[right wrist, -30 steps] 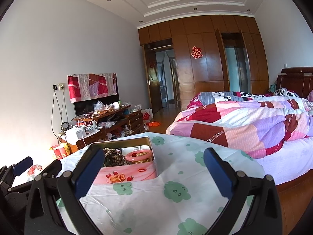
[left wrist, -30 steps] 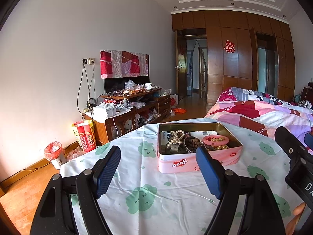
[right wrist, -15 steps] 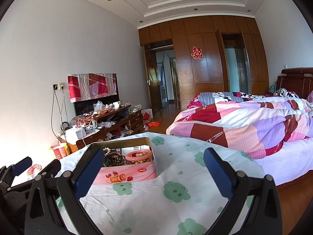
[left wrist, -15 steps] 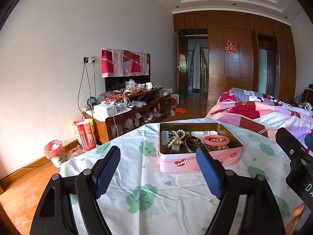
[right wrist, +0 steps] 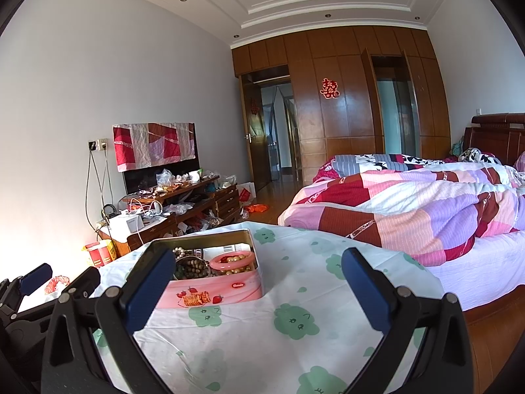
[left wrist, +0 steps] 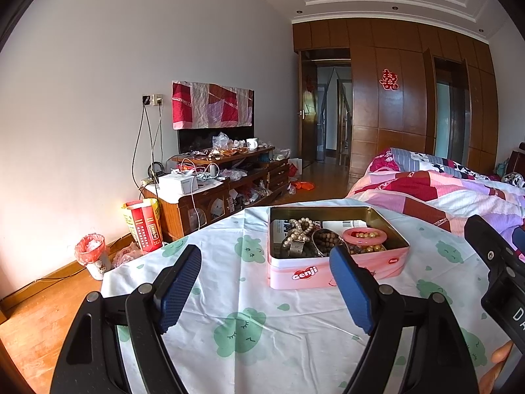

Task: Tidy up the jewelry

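Presently: tin at twelve o'clock, holding slippery, loose bead bracelets; pinch one strand. Left tongs, right tongs wide open, empty.

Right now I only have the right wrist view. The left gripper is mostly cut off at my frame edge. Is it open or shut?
Observer: Open. In the left wrist view, the left gripper has its fingers wide apart with nothing between them, and it is short of the pink Genji tin.
Operator: My own finger covers the tin's left end. What's in there?
Observer: A pearl strand heaped over a silver band, right beside the brown wooden beads.
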A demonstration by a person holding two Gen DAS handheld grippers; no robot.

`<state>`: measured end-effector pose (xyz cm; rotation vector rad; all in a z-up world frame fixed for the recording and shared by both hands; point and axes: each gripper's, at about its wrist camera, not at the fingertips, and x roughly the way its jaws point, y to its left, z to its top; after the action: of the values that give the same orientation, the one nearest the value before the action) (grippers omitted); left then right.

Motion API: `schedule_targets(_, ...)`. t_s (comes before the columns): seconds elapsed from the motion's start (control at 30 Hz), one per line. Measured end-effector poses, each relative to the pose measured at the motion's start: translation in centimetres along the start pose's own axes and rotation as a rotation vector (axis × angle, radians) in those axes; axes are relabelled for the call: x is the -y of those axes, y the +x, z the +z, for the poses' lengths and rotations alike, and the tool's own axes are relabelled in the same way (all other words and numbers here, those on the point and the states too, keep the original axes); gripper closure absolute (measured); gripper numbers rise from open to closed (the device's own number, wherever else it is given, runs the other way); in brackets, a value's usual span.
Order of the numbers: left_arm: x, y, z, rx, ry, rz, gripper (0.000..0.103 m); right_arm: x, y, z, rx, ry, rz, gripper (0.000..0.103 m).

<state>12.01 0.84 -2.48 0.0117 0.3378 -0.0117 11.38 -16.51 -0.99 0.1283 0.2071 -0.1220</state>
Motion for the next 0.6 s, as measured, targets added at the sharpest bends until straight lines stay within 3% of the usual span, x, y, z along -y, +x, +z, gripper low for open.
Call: schedule_targets(0.6,-0.19,0.38,-0.03,-0.013,-0.013,0.005,0.02,0.01,-0.01,-0.02,0.0,0.0,0.0,0.0)
